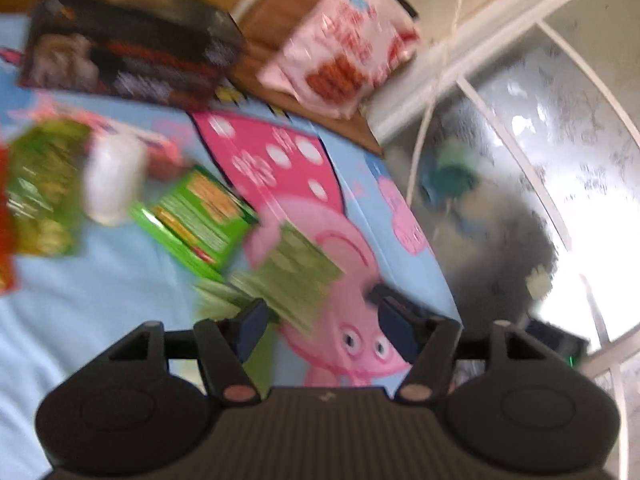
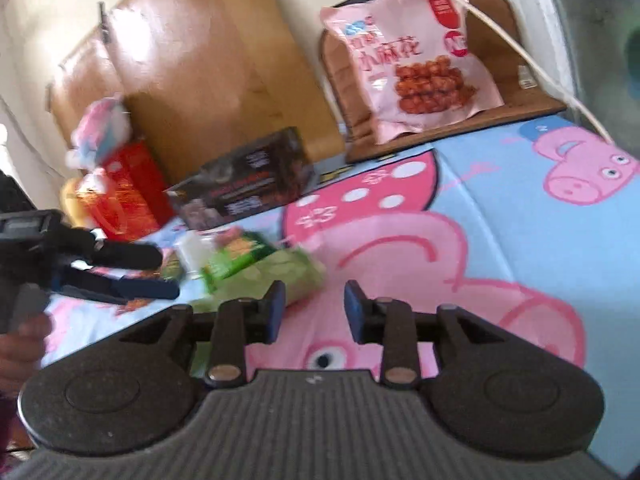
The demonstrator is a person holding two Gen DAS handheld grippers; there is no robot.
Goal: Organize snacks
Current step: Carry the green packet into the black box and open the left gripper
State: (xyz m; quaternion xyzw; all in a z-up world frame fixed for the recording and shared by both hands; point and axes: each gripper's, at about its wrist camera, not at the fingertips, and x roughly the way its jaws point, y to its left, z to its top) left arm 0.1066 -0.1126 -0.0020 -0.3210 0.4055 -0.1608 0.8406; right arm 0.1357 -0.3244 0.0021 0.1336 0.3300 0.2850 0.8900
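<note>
The left tongs stand wide apart with nothing between the fingers, held over a surface covered by a light blue cloth printed with large pink cartoon pigs. Just ahead of their left finger lies a pale green snack packet, badly blurred, and touching its far side is a bright green box lying flat. Farther left sit a white blurred item and a green bag, with a dark box beyond them near the far edge of the cloth. The right tongs are also open, moderately wide, and hold nothing; the pale green snack packet lies just ahead of their left finger. In that view the left tongs reach in from the left side toward the same cluster of snacks. Behind the dark box stands a red bag with a pink and white packet above it. A pink bag of fried twists leans upright against a wooden chair past the cloth's far edge. A large brown wooden panel stands behind, against a cream wall. A thin white cord hangs slanted across the right side, beside a frosted window with white bars.
</note>
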